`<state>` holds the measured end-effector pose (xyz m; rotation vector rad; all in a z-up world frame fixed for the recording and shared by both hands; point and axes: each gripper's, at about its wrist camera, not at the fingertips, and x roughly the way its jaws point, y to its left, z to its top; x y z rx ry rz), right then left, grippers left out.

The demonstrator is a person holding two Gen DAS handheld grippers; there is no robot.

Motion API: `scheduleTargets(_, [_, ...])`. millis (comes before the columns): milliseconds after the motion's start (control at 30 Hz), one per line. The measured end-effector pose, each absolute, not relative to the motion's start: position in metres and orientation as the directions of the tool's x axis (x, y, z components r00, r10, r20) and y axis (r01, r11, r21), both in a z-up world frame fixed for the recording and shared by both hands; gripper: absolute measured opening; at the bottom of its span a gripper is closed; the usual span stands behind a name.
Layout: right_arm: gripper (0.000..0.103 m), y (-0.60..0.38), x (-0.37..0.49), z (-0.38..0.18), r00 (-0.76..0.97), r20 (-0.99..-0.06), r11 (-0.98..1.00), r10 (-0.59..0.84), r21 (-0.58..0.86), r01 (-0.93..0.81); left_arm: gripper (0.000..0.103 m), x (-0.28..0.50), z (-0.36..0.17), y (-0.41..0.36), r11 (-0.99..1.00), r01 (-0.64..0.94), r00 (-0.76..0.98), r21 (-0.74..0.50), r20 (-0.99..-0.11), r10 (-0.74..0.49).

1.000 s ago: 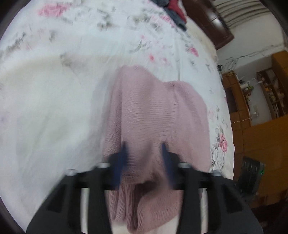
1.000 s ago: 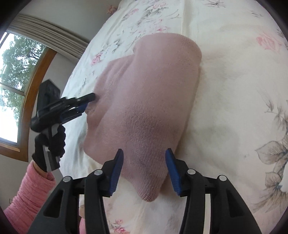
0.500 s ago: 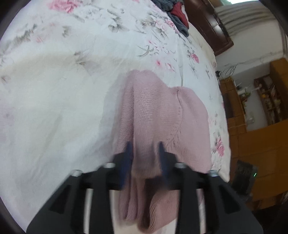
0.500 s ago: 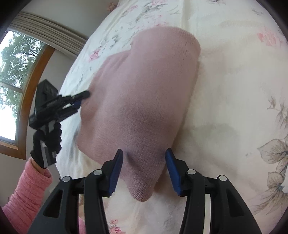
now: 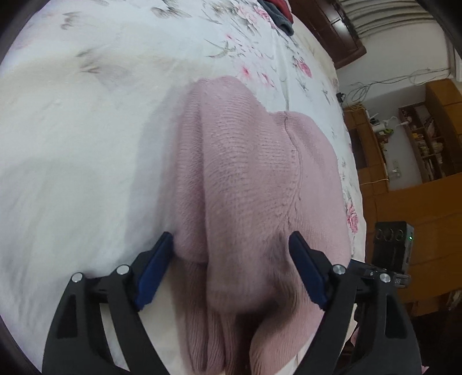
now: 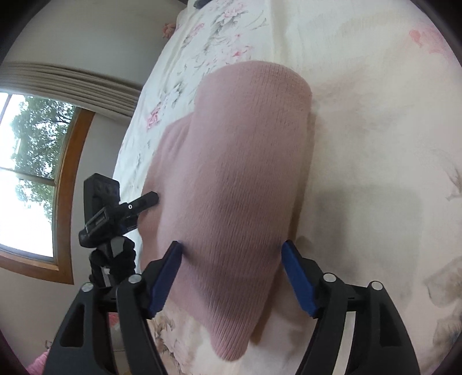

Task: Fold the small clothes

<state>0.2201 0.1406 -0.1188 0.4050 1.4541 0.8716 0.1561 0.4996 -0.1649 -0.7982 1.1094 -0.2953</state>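
A pink knit sweater (image 5: pixel 254 178) lies folded into a thick bundle on the floral bedsheet (image 5: pixel 86 144), its ribbed hem nearest the left wrist camera. My left gripper (image 5: pixel 230 236) is open wide, and its blue pads (image 5: pixel 153 268) straddle the bundle's near end without clamping it. In the right wrist view the same sweater (image 6: pixel 236 173) runs away from the camera. My right gripper (image 6: pixel 232 245) is open, its blue fingers on either side of the narrow near end. The left gripper (image 6: pixel 151 198) shows there at the sweater's left edge, held by a black-gloved hand (image 6: pixel 112 259).
A heap of dark and red clothes (image 5: pixel 278 13) lies at the far end of the bed. Wooden cabinets (image 5: pixel 418 202) and a black device (image 5: pixel 392 245) stand beyond the right bed edge. A window (image 6: pixel 29 173) and curtain are past the other edge.
My left gripper's fingers, pinched close on the knit half a second ago, have spread wide apart. The right gripper stayed open and moved closer in over the sweater's near end.
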Motion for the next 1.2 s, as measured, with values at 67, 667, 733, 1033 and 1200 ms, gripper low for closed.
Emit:
scheduleTargets(67, [0.084,0.144,0.226,-0.126,-0.115,-0.659,0.621,0.743,0.743,-0.249,0.081,0.163,-0.17,0.494,0.681,-0.133,0.435,-0.72,-0.659,-0.613])
scheduleTargets(667, [0.055,0.146,0.228,-0.119,-0.099,-0.538,0.516,0.837,0.837,-0.179,0.049,0.152,-0.145,0.447,0.626,-0.019,0.457,-0.779,-0.564,-0.688])
scheduleTargets(733, [0.055,0.138,0.22,-0.102,-0.094,-0.532,0.508,0.841,0.838,-0.199,0.049,0.14,-0.13,0.434,0.602,0.007,0.462,-0.798,-0.532,-0.71])
scheduleTargets(1033, [0.055,0.05,0.172,-0.023,-0.046,-0.539,0.509,0.841,0.818,-0.266,0.05,0.095,-0.07,0.331,0.56,0.127,0.448,-0.819,-0.457,-0.769])
scheduleTargets(1200, [0.055,-0.012,0.141,-0.012,-0.036,-0.571,0.547,0.82,0.801,-0.241,0.05,0.077,-0.075,0.268,0.566,0.14,0.423,-0.812,-0.468,-0.776])
